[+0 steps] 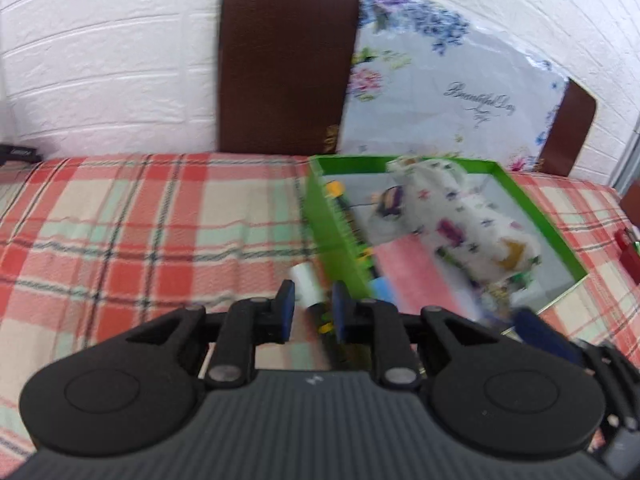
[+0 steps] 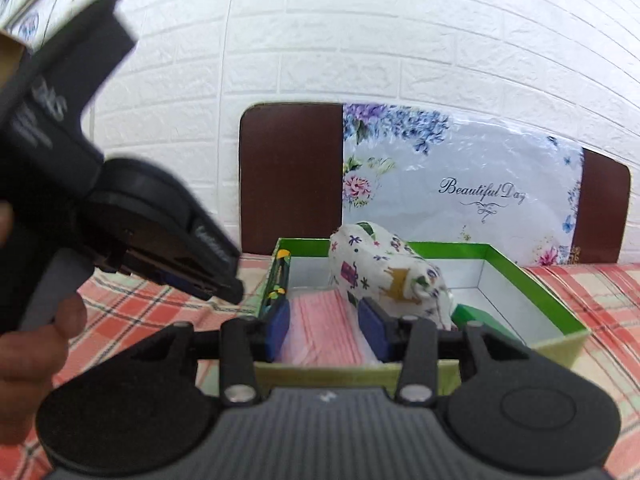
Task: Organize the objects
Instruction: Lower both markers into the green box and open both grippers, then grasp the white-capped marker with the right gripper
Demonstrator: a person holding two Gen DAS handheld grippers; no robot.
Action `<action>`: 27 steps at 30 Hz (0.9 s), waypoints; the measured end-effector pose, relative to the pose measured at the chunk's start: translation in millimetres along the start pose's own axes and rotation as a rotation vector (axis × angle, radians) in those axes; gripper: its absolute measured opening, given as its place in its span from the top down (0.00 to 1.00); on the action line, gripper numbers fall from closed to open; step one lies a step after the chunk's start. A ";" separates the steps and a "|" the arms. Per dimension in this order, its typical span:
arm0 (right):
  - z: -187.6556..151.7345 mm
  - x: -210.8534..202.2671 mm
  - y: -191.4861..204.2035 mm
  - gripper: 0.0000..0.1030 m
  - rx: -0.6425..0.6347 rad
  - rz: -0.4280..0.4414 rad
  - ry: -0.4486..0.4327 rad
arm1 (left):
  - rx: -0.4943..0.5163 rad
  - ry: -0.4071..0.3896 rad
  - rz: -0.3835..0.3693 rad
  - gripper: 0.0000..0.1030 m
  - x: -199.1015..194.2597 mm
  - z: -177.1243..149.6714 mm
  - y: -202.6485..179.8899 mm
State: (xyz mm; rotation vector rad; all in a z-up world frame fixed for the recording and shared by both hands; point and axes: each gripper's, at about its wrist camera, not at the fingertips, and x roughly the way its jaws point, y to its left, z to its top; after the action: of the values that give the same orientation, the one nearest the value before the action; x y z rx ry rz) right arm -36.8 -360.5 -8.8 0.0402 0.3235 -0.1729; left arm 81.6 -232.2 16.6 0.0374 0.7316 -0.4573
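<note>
A green box [image 1: 340, 232] lies open on the plaid cloth and holds a white patterned pouch [image 1: 460, 220] and a pink striped packet [image 1: 416, 276]. My left gripper [image 1: 313, 304] is shut on a small tube with a white cap [image 1: 306, 286], held just left of the box's near corner. In the right wrist view my right gripper [image 2: 324, 322] is open over the box's front edge [image 2: 328, 376], its pads either side of the pink packet [image 2: 324, 320]. The pouch [image 2: 384, 268] lies just beyond. The left gripper [image 2: 168, 240] shows at the upper left.
A brown board [image 1: 284, 64] with a floral "Beautiful Day" sheet [image 1: 452, 92] leans on the white brick wall behind the box. A dark tube [image 2: 278, 276] lies along the box's left inner wall. A red object [image 1: 628, 252] sits at the right edge.
</note>
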 end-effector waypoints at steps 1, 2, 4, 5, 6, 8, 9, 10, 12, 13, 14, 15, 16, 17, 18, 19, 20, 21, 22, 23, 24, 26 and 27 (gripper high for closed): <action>-4.5 -5.3 0.9 0.61 0.010 0.014 0.012 | -0.008 0.011 0.023 0.79 0.4 -5.4 8.7; -10.0 -8.2 2.4 0.61 0.017 0.032 0.037 | -0.019 0.029 0.044 0.79 2.5 -10.6 17.2; -18.8 -3.8 7.5 0.62 0.021 0.063 0.107 | -0.040 0.064 0.082 0.79 7.0 -23.2 35.2; -24.2 -1.1 11.0 0.63 0.017 0.063 0.136 | -0.044 0.080 0.103 0.79 9.3 -29.9 41.6; -27.7 2.9 12.9 0.63 0.016 0.058 0.163 | -0.050 0.095 0.121 0.79 10.9 -36.6 48.7; -29.8 10.3 13.5 0.63 0.037 0.064 0.204 | -0.071 0.125 0.134 0.78 11.9 -49.3 62.0; -29.3 15.4 13.7 0.63 0.047 0.072 0.227 | -0.075 0.103 0.127 0.77 7.5 -54.3 66.9; -28.6 22.8 13.7 0.64 0.052 0.086 0.247 | -0.068 0.094 0.133 0.73 3.6 -56.7 69.5; -32.8 24.1 19.5 0.70 0.055 0.106 0.271 | -0.064 0.092 0.137 0.71 -0.7 -59.0 73.5; -33.8 25.6 22.3 0.71 0.055 0.115 0.279 | -0.067 0.089 0.134 0.71 -2.8 -61.0 76.2; -34.6 28.8 25.8 0.73 0.053 0.126 0.284 | -0.071 0.088 0.133 0.71 -3.9 -62.1 78.3; -34.5 32.4 30.2 0.74 0.043 0.132 0.287 | -0.075 0.084 0.131 0.71 -4.5 -63.3 80.5; -35.1 34.6 35.0 0.74 0.030 0.132 0.291 | -0.077 0.081 0.129 0.71 -4.7 -64.0 81.3; -35.3 37.6 39.4 0.74 0.015 0.130 0.296 | -0.080 0.080 0.127 0.71 -4.4 -64.1 82.1; -34.9 44.1 43.9 0.74 -0.004 0.121 0.301 | -0.083 0.078 0.126 0.71 -4.7 -65.1 82.6; -35.4 51.1 48.3 0.74 -0.026 0.106 0.308 | -0.084 0.078 0.125 0.71 -4.6 -65.6 83.0; -36.0 57.2 51.6 0.73 -0.042 0.093 0.306 | -0.085 0.079 0.123 0.71 -5.1 -65.9 83.5; -35.4 62.1 53.9 0.73 -0.057 0.090 0.296 | -0.088 0.080 0.121 0.70 -5.3 -66.1 84.4; -34.0 66.9 55.9 0.73 -0.062 0.086 0.298 | -0.091 0.080 0.120 0.70 -5.9 -66.7 85.8; -32.4 69.2 57.3 0.73 -0.061 0.084 0.300 | -0.094 0.081 0.119 0.70 -6.6 -66.9 87.4; -31.4 71.1 58.3 0.72 -0.062 0.083 0.302 | -0.101 0.082 0.117 0.70 -7.7 -67.3 89.5; -32.2 69.9 60.8 0.72 -0.066 0.080 0.294 | -0.118 0.084 0.113 0.70 -9.8 -67.7 94.3; -33.4 70.2 62.2 0.72 -0.070 0.083 0.292 | -0.128 0.084 0.109 0.70 -10.3 -67.9 96.4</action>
State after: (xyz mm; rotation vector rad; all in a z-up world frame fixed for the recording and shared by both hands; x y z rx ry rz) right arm 29.2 -308.5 -62.1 0.0098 0.6181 -0.0726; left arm 71.7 -128.4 -39.4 -0.0238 0.8359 -0.3053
